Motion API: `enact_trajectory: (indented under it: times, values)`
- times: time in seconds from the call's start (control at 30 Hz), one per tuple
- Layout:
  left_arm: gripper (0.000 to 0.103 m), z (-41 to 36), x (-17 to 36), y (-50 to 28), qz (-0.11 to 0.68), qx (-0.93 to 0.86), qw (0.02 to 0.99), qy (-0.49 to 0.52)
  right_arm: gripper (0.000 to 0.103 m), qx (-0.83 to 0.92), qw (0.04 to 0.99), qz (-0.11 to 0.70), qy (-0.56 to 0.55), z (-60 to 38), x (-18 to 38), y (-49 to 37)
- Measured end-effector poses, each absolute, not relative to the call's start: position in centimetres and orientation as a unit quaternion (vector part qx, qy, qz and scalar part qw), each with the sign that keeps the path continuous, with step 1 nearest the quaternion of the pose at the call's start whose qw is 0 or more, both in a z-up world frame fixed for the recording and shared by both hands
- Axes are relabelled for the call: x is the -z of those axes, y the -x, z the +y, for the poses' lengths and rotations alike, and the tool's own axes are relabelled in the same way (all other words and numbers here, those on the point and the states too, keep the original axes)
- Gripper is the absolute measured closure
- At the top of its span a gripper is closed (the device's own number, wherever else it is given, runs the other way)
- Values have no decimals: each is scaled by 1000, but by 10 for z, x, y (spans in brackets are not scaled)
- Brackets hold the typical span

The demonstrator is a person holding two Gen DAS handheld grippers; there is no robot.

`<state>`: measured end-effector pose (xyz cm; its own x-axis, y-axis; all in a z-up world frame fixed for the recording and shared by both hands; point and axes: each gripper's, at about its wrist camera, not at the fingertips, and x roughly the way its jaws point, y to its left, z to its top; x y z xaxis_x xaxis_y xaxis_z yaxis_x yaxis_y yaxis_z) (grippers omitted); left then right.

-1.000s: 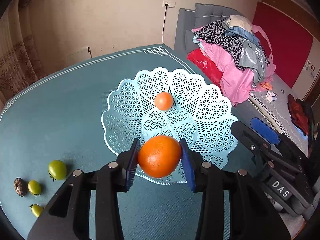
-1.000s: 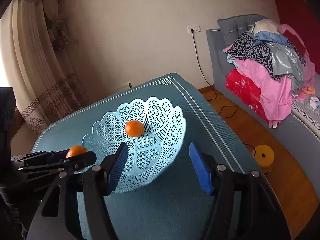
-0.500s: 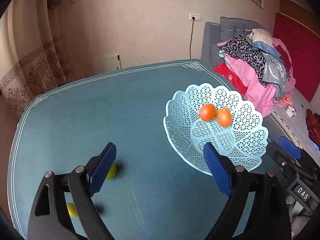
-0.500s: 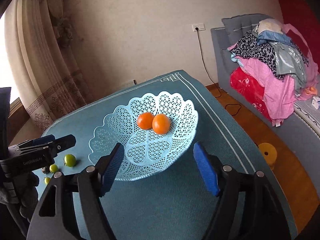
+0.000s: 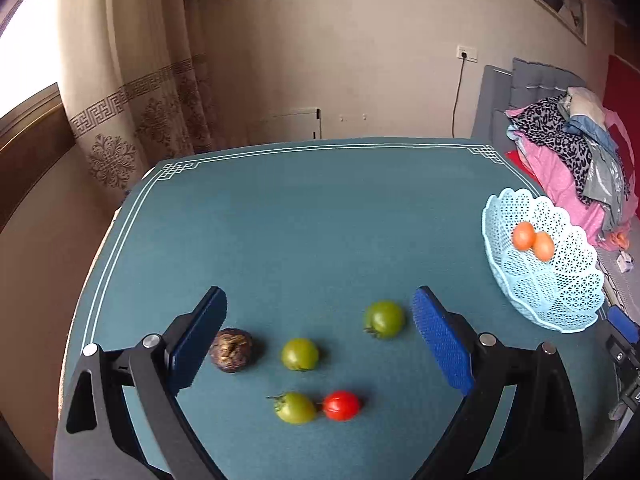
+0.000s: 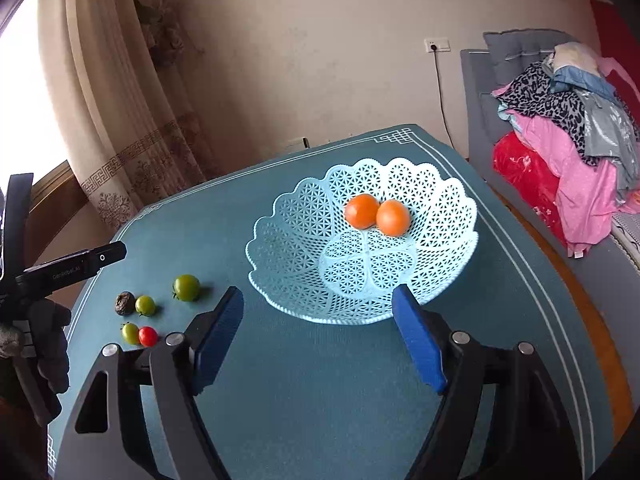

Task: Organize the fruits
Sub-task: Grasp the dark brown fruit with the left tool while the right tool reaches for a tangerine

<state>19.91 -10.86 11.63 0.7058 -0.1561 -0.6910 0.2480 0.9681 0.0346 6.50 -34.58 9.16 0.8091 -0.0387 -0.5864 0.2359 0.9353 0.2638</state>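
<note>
A light blue lattice basket [image 6: 440, 280] [image 5: 560, 304] holds two oranges [image 6: 362, 211] [image 6: 393, 218] [image 5: 524, 236]. On the teal table lie a larger green tomato [image 5: 383, 319] [image 6: 186, 287], two smaller green tomatoes [image 5: 299, 354] [image 5: 295, 408], a red cherry tomato [image 5: 341, 405] [image 6: 148, 336] and a dark wrinkled fruit [image 5: 231, 349] [image 6: 125, 303]. My left gripper [image 5: 320, 332] is open and empty, above these fruits. My right gripper [image 6: 318, 316] is open and empty, just in front of the basket.
The teal table [image 5: 320, 220] has a white line border near its edges. A bed with piled clothes [image 6: 568, 140] stands to the right. Curtains [image 5: 132, 80] and a wall lie behind. The left gripper's body [image 6: 68, 268] shows at the right wrist view's left edge.
My left gripper let the orange go into the basket, opened, and swung left over the small fruits. My right gripper stayed open and shifted slightly back.
</note>
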Motion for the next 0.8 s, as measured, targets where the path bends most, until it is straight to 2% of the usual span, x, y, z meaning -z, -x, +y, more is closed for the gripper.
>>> enact_trajectory:
  times: [0.33, 0.8]
  values:
    - [8, -49, -95, -210, 393, 81, 915, -43, 27, 50, 933, 325, -147, -308, -92, -72]
    - [29, -34, -58, -230, 438, 100, 892, -46, 27, 13, 923, 366, -115, -256, -79, -85]
